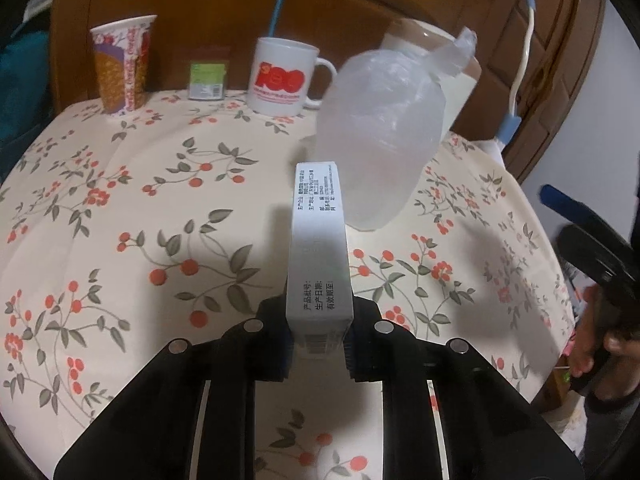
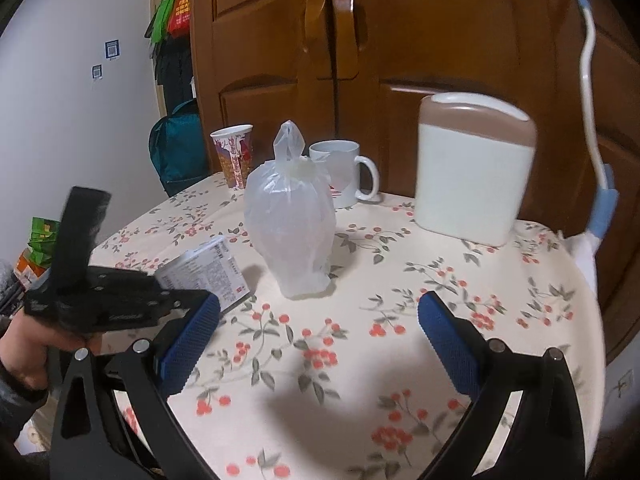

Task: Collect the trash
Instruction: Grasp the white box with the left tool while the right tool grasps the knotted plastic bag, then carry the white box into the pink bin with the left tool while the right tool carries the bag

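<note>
Clamped between the 2 blue-padded fingers of the left gripper (image 1: 319, 344), a white carton (image 1: 319, 248) with printed text is being carried narrow-side up above the floral tablecloth (image 1: 120, 208), its far end pointing toward the plastic bag (image 1: 380, 140). From the right wrist view the same carton is showing at the left, tilted and just beside the bag, with the left tool gripping its near end.

Judging by this, the step in hand is bringing 1 piece of trash to the bag. That bag is standing upright near the table's middle, its neck looking twisted or knotted shut, so the next move is probably calling for opening it or finding another way in.

Meanwhile the right gripper (image 2: 320, 344) is hovering low over the cloth with its fingers spread wide and nothing between them, facing the bag and well placed to take the neck.

Farther back are standing a paper cup (image 1: 122, 66), a small green packet (image 1: 208, 80), a white mug (image 1: 280, 76) and a cream container (image 2: 472, 168) against the wooden cabinet (image 2: 320, 40).
</note>
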